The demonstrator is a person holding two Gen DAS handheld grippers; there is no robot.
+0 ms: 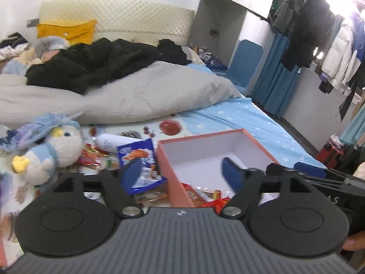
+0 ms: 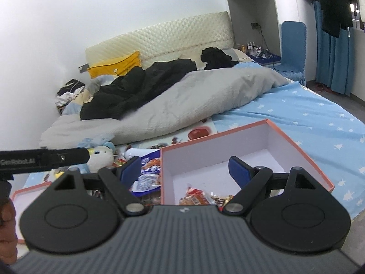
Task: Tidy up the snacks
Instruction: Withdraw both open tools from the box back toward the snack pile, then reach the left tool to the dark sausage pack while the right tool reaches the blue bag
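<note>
A pink box with a white inside sits open on the bed. Several red and orange snack packets lie in its near corner. A blue snack bag lies just left of the box, with more red packets beside it. My left gripper is open and empty, its fingers straddling the box's left wall. My right gripper is open and empty over the same wall. The left gripper's side shows in the right wrist view.
A plush penguin and a white bottle lie left of the snacks. A pink box lid lies at the near left. A grey duvet and black clothes cover the far bed. Blue star sheet lies to the right.
</note>
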